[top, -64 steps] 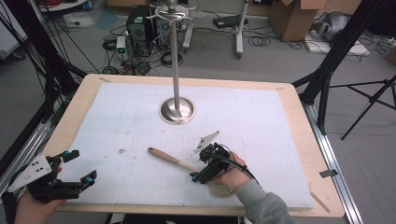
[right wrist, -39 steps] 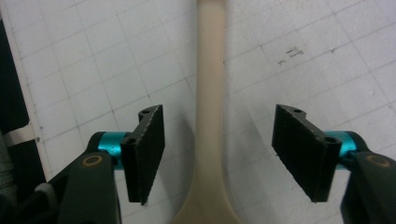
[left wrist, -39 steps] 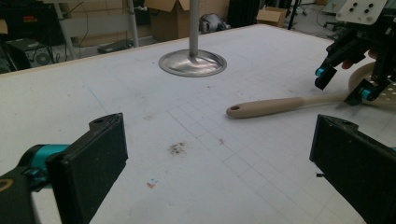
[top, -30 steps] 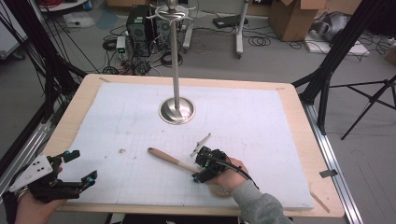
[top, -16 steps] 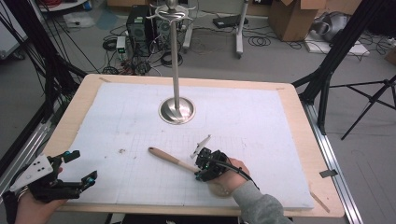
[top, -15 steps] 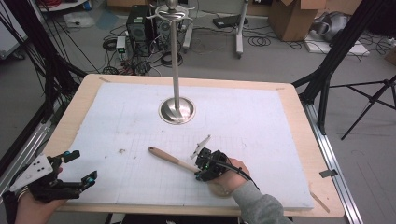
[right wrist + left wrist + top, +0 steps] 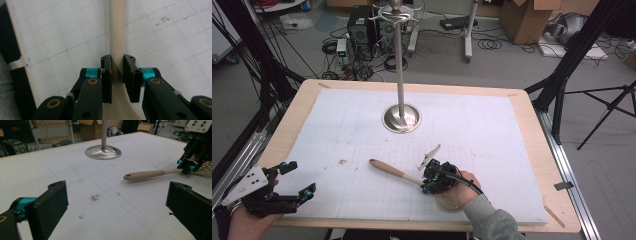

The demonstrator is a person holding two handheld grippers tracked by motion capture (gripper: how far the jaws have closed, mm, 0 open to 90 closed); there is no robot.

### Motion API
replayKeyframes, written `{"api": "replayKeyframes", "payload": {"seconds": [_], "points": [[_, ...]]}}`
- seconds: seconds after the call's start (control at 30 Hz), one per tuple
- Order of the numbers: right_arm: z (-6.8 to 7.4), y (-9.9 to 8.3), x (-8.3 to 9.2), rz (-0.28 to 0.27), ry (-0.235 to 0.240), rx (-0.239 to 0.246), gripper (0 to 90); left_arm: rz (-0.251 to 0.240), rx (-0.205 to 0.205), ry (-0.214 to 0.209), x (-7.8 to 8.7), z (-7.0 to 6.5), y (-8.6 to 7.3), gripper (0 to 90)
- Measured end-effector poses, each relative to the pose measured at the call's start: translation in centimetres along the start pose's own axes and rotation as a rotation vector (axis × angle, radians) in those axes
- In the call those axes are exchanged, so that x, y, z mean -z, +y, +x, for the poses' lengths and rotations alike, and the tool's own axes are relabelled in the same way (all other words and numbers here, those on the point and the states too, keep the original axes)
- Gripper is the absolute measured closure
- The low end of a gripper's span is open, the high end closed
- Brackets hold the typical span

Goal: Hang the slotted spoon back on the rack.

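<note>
Spatula point(image 7: 117, 30) unmoved; right claw point(image 7: 117, 75) now clamped on handle; left claw point(image 7: 117, 202) still open.

**Matt Wood, Polished Steel, Gridded Mat**

The spoon handle point(image 7: 150, 174) is showing pale, smooth, matt wood. The stand point(image 7: 401, 118) is gleaming as polished, mirror-like metal. The white mat point(image 7: 492, 135) is looking matt and faintly gridded, lying over a light wooden table point(image 7: 539, 137). The right gripper point(image 7: 117, 75) is showing matt black plastic.
</note>
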State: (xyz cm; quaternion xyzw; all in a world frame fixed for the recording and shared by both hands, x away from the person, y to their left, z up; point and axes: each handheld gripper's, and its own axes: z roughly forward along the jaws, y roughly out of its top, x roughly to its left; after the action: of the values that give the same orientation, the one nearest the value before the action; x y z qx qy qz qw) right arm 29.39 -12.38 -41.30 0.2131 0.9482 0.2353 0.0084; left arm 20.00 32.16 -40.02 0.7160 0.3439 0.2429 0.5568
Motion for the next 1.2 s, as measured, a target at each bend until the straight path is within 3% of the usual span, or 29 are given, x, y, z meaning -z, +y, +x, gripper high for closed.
{"api": "replayKeyframes", "payload": {"seconds": [0.13,0.4,0.73,1.2], "points": [[-0.2,-0.3,0.3,-0.025,0.005,-0.004,78.3,0.003,-0.003,-0.001,0.0,-0.1,0.0,4.5],[-1.1,-1.1,1.7,-0.128,0.041,-0.023,78.4,0.000,-0.008,0.001,0.0,-0.1,0.0,4.5],[-2.2,-1.9,3.8,-0.239,0.051,-0.048,78.3,-0.015,-0.007,-0.007,0.0,-0.2,0.1,4.5],[-4.4,-2.6,8.5,-0.424,0.011,-0.064,78.3,-0.021,-0.008,-0.001,0.1,-0.2,0.1,4.5]]}}
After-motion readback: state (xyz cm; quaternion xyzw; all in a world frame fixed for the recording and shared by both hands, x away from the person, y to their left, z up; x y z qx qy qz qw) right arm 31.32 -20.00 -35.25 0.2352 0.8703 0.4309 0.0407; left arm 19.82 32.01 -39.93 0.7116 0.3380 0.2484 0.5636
